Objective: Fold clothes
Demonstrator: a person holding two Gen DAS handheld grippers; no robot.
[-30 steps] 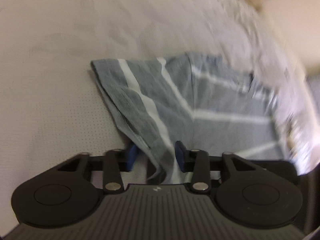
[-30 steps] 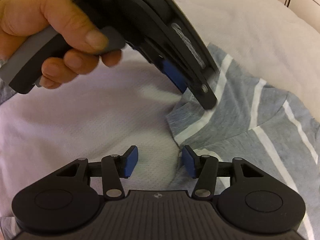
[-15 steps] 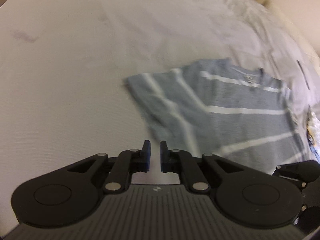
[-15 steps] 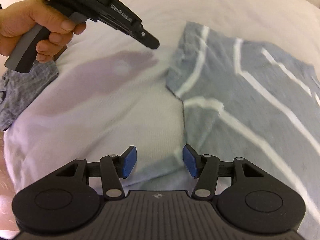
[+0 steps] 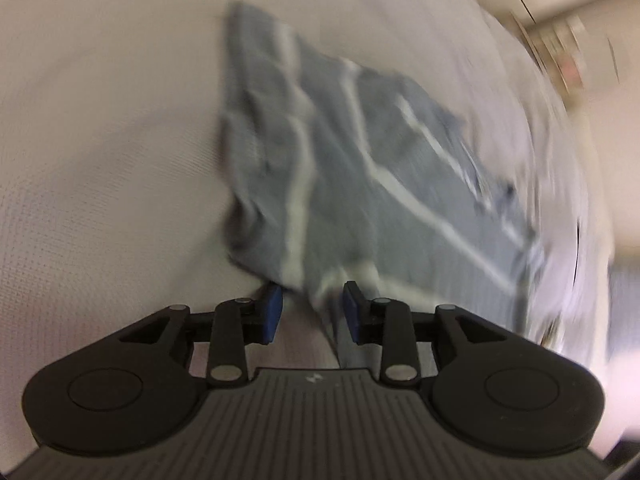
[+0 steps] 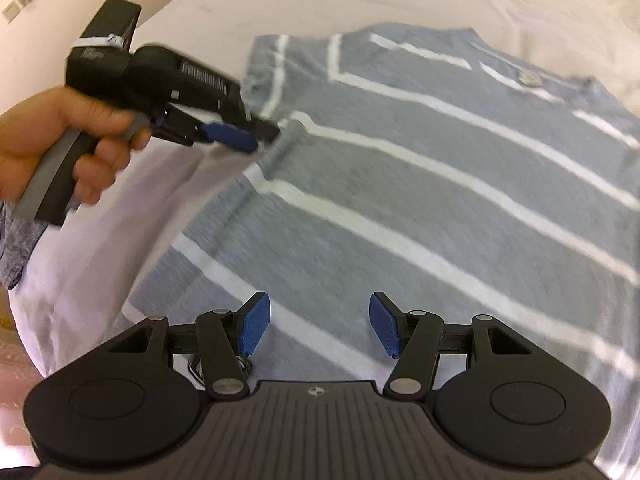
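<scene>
A grey T-shirt with white stripes (image 6: 420, 184) lies spread on the white bed; it also shows, blurred, in the left wrist view (image 5: 360, 168). My left gripper (image 5: 313, 316) is open, its blue pads either side of the shirt's near edge at the folded sleeve; it appears in the right wrist view (image 6: 244, 140) at the shirt's left side. My right gripper (image 6: 316, 328) is open wide and empty, just above the shirt's lower part.
The white bed sheet (image 6: 100, 264) runs left of the shirt down to the bed's edge. Another grey garment (image 6: 16, 248) lies at the far left edge. Furniture and a wall (image 5: 568, 48) show blurred at the back right.
My left gripper opened and came back down to the shirt's left edge by the sleeve. My right gripper opened wider and moved right, over the shirt's lower part.
</scene>
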